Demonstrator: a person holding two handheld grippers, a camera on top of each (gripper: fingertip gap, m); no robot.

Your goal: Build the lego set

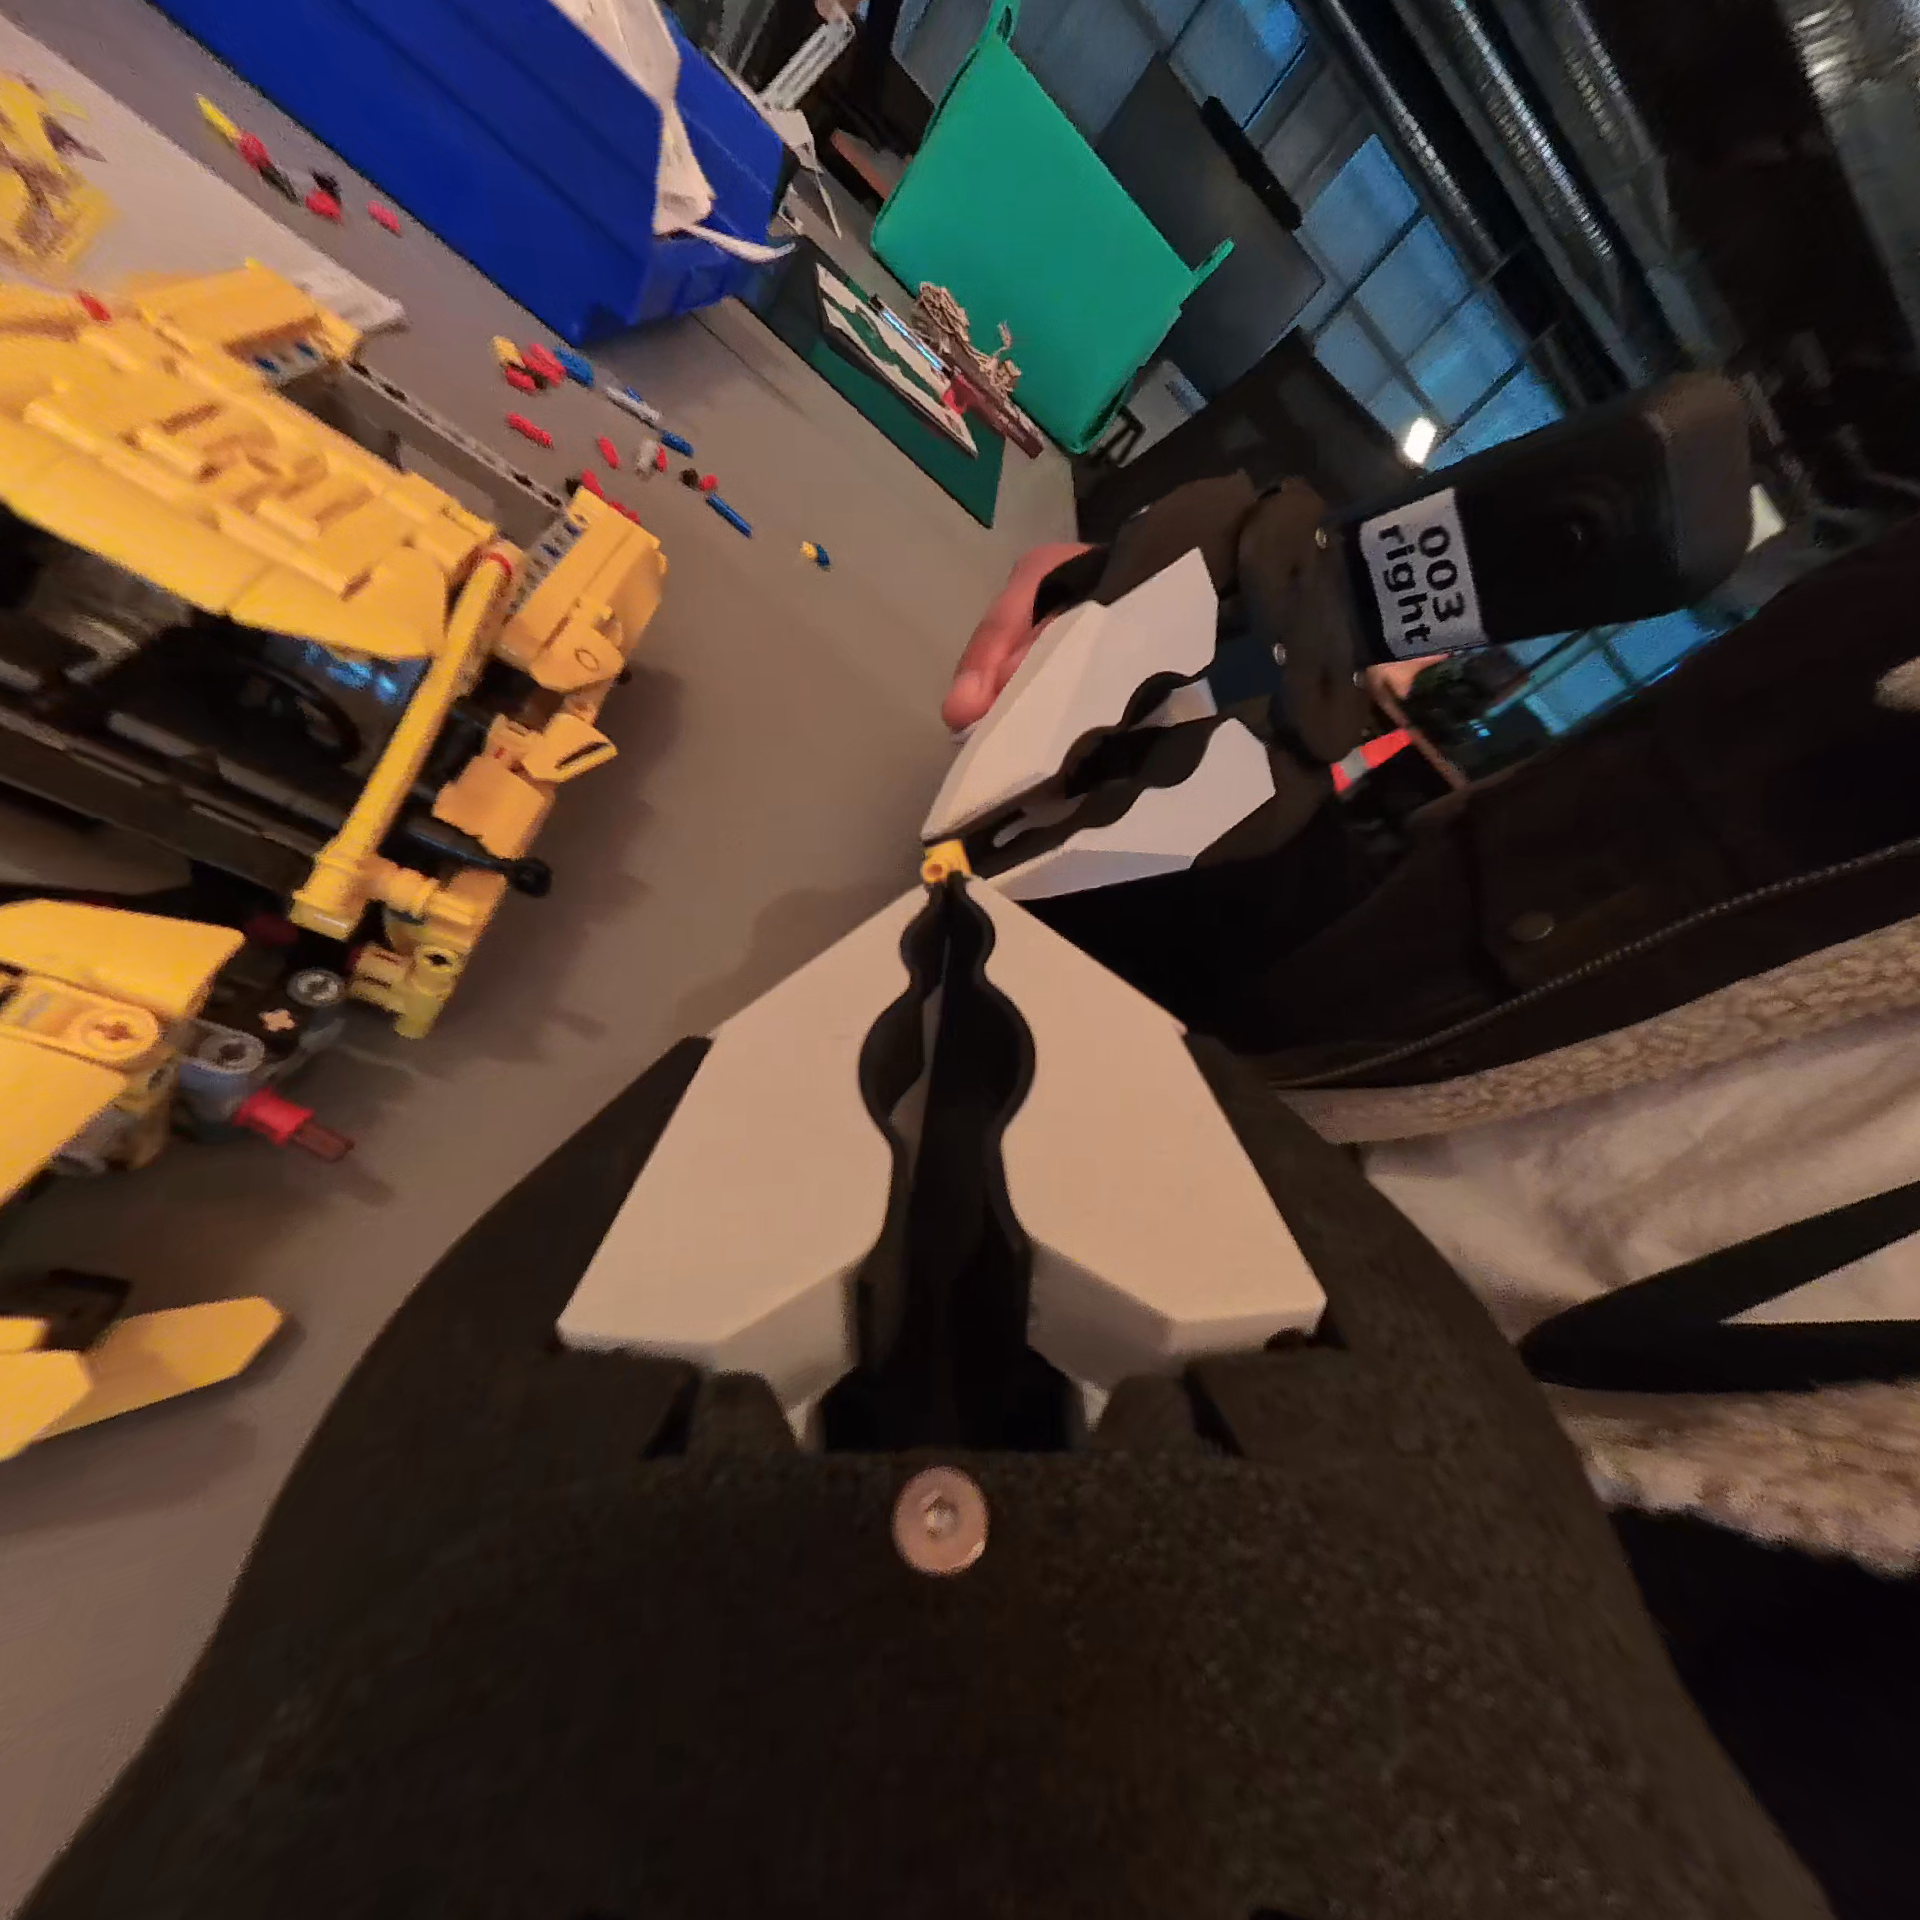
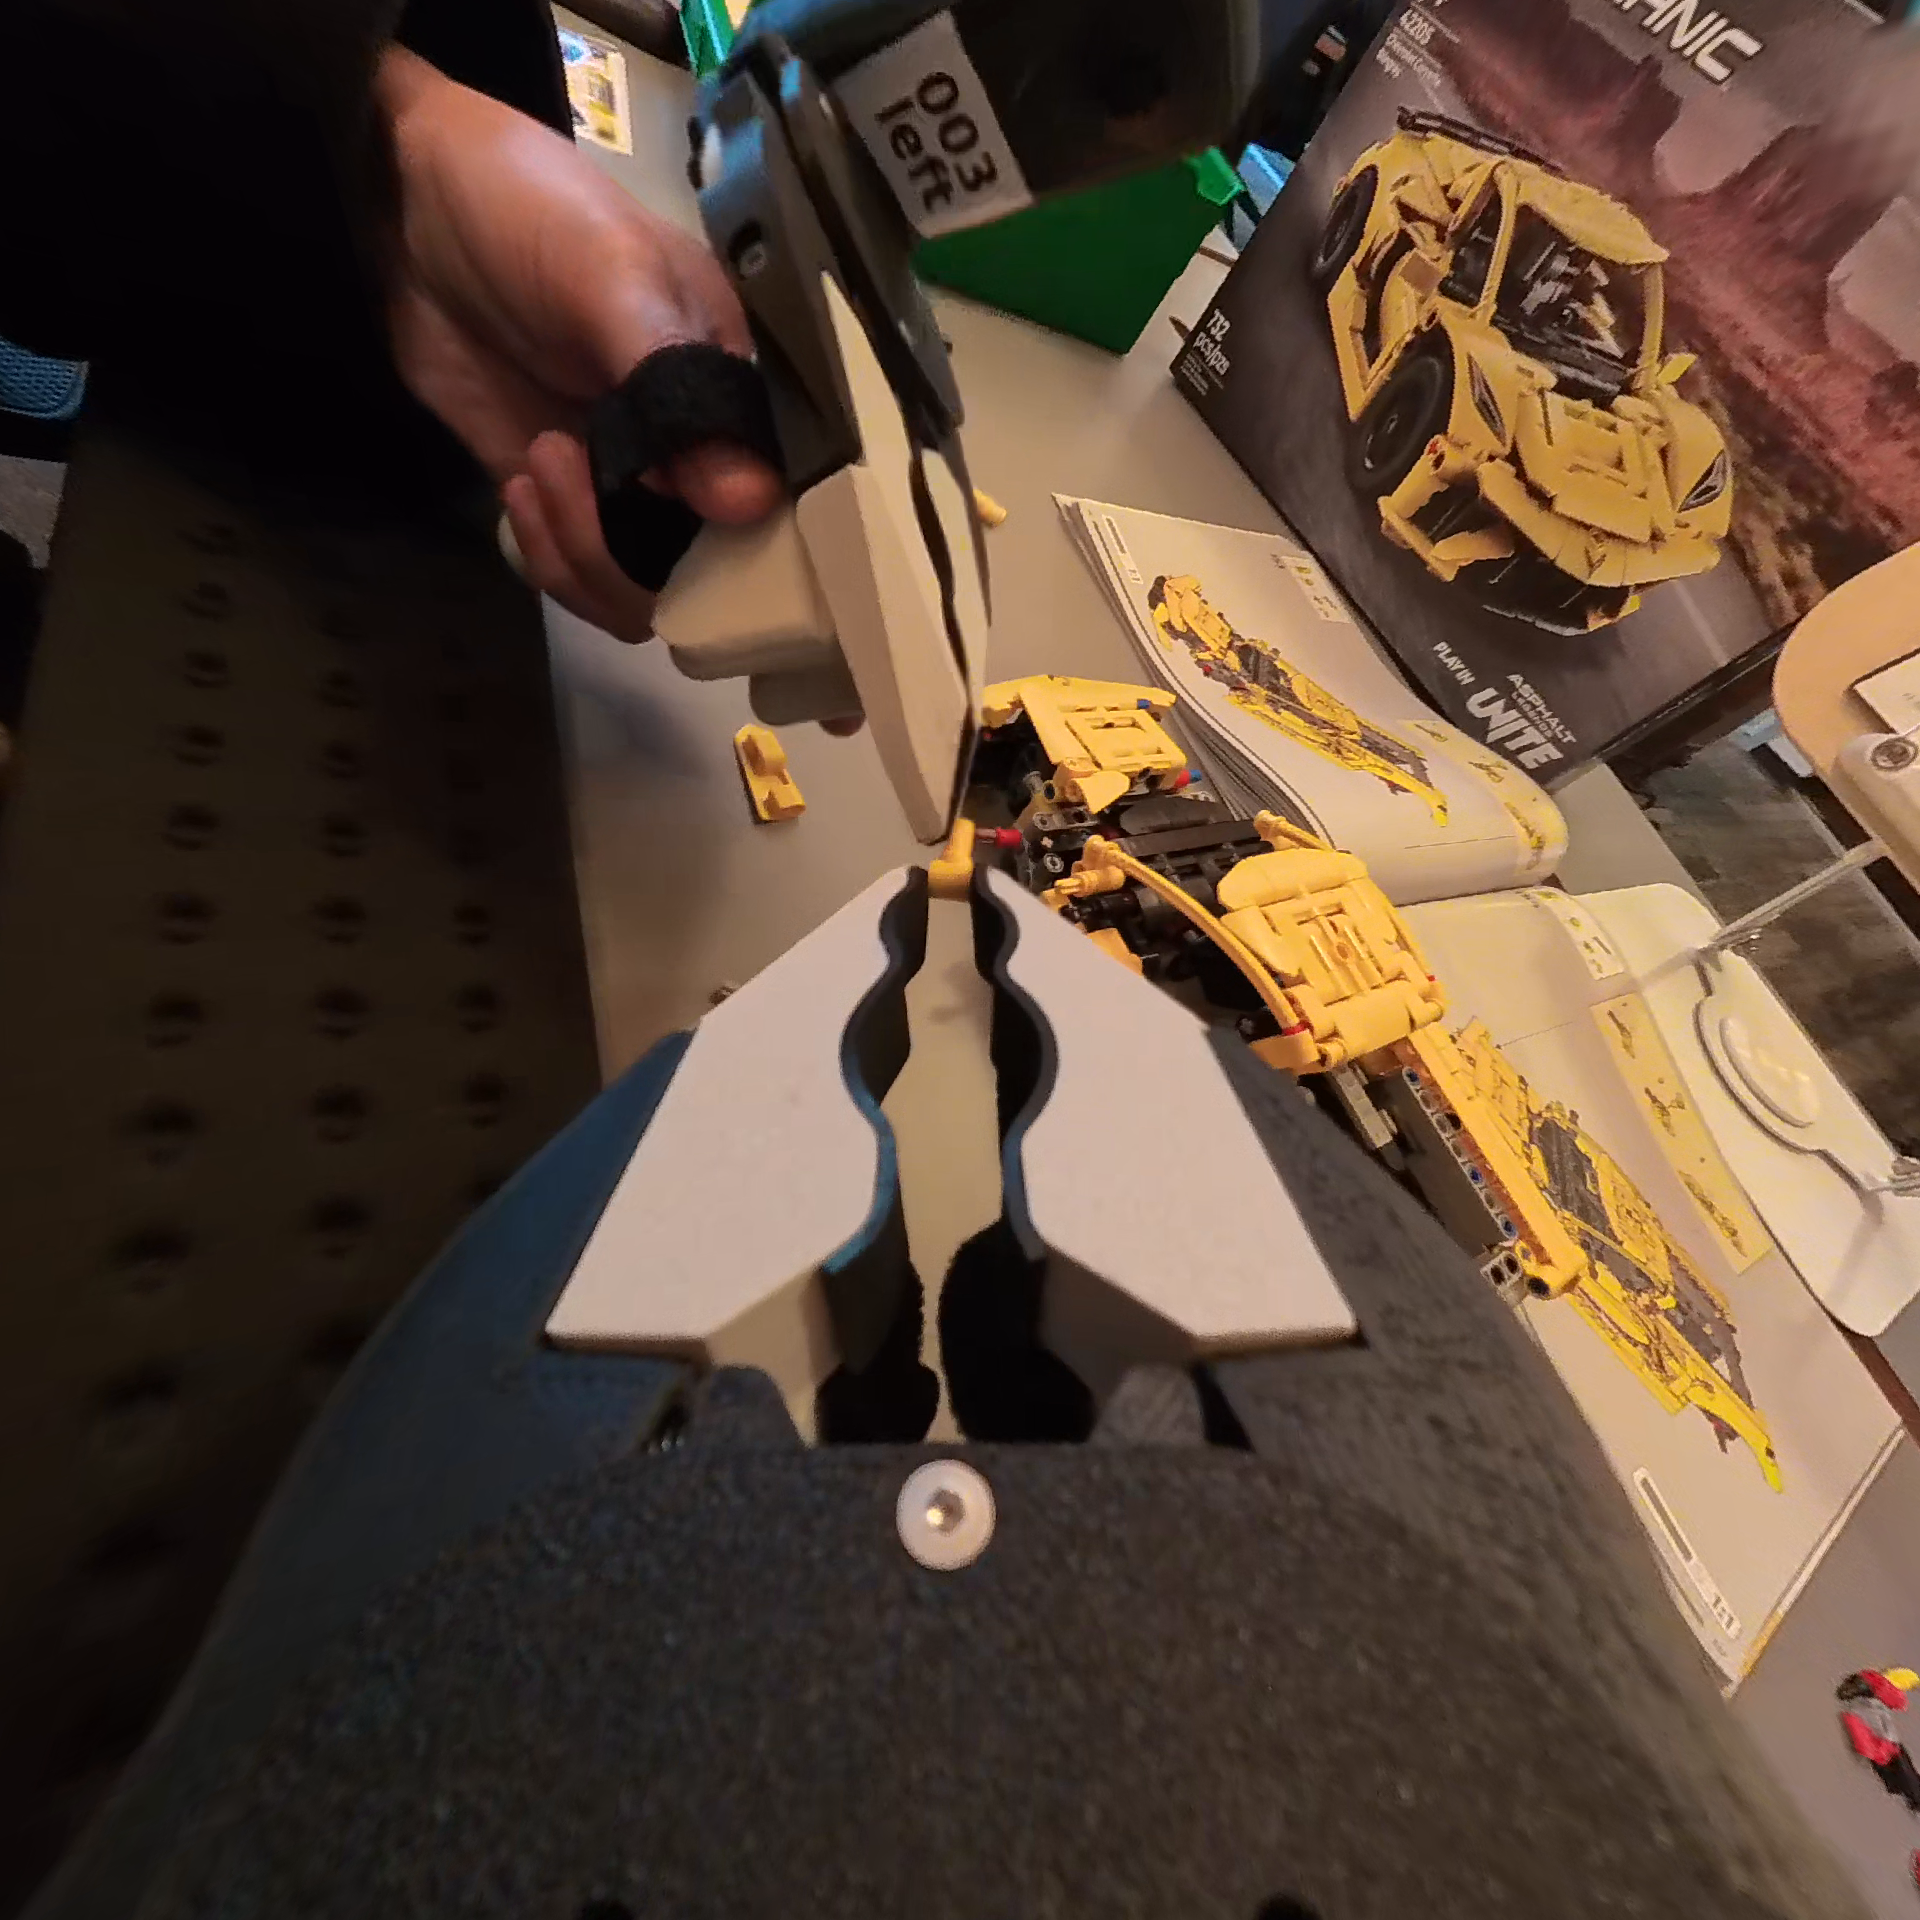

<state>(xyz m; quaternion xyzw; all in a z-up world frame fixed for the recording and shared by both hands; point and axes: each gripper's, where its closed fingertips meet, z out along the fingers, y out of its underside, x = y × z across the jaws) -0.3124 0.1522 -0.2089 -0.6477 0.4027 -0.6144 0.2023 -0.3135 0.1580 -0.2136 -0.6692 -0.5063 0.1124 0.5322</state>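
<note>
A small yellow connector piece [image 2: 951, 871] sits between the pads of my right gripper [image 2: 951, 891], which is shut on it above the table's edge. My left gripper [image 1: 948, 891] has its fingers pressed together, and its tips touch the free end of the same piece [image 1: 943, 862]. In the right wrist view the left gripper [image 2: 948, 823] comes down from above onto the piece. In the left wrist view the right gripper [image 1: 961, 844] reaches in from the right. The half-built yellow car [image 1: 312, 540] lies on the table to the left, and it also shows in the right wrist view [image 2: 1309, 935].
An open instruction booklet [image 2: 1340, 707] and the set's box [image 2: 1558, 343] lie behind the car. A loose yellow part [image 2: 769, 774] lies on the grey table [image 1: 790, 665]. Small red and blue pieces [image 1: 582, 405] are scattered near a blue bin [image 1: 468, 135] and a green bin [image 1: 1039, 239]. The grippers are tip to tip, or close to it.
</note>
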